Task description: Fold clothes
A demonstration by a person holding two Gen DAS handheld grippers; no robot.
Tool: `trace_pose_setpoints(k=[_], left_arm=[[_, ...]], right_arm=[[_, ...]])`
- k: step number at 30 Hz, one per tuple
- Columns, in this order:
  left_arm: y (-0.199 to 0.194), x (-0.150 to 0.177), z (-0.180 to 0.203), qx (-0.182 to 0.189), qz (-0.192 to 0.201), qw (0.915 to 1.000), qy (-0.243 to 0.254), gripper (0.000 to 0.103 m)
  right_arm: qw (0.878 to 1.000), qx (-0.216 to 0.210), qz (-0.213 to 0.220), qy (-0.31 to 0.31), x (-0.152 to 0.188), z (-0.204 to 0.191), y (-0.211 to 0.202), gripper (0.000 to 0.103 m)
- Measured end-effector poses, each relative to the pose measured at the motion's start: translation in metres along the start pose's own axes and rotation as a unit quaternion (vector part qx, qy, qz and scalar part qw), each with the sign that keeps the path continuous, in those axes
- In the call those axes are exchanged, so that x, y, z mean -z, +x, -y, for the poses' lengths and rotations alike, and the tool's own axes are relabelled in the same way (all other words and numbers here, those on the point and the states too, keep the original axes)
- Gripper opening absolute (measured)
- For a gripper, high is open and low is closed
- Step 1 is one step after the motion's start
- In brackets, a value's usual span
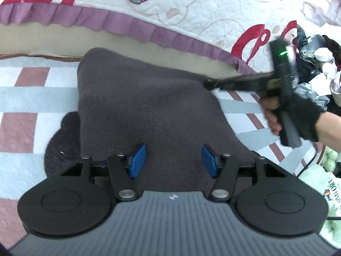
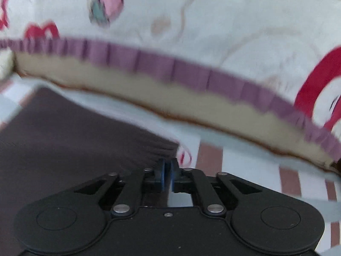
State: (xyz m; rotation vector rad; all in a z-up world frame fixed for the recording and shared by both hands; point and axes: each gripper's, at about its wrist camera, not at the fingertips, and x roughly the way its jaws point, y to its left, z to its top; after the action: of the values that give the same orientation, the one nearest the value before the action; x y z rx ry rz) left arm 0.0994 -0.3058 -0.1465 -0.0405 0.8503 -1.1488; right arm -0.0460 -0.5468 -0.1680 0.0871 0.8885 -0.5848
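A dark grey-brown garment [image 1: 145, 106] lies on a checked rug [image 1: 25, 98]. My left gripper [image 1: 173, 160] is open just above the garment's near part, blue pads apart, holding nothing. My right gripper [image 2: 168, 170] is shut, its blue pads pinching the garment's right corner [image 2: 162, 149], which looks stretched toward it. In the left wrist view the right gripper [image 1: 210, 84] reaches in from the right, held by a gloved hand, at the garment's far right corner. The right wrist view is blurred by motion.
A bed edge with a purple ruffle [image 1: 136, 27] and a white cartoon-print quilt [image 1: 191, 4] runs across the back. A pile of clothes [image 1: 319, 64] lies at the right. A printed bag [image 1: 328, 189] and a cable are at the lower right.
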Motion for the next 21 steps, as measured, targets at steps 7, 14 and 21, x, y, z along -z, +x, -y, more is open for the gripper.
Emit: trace_pose_setpoints(k=[7, 14, 21], left_arm=[[-0.004, -0.002, -0.034, -0.047, 0.013, 0.9966, -0.066, 0.055], [0.002, 0.004, -0.057, -0.075, 0.0, 0.9916, -0.105, 0.056], [-0.002, 0.006, -0.069, -0.047, -0.003, 0.9899, -0.134, 0.056]], right_arm=[[0.995, 0.005, -0.043, 0.092, 0.03, 0.033, 0.011, 0.03], [0.968, -0.086, -0.005, 0.235, 0.007, 0.058, -0.018, 0.06], [0.938, -0.166, 0.003, 0.305, -0.009, 0.062, -0.014, 0.063]])
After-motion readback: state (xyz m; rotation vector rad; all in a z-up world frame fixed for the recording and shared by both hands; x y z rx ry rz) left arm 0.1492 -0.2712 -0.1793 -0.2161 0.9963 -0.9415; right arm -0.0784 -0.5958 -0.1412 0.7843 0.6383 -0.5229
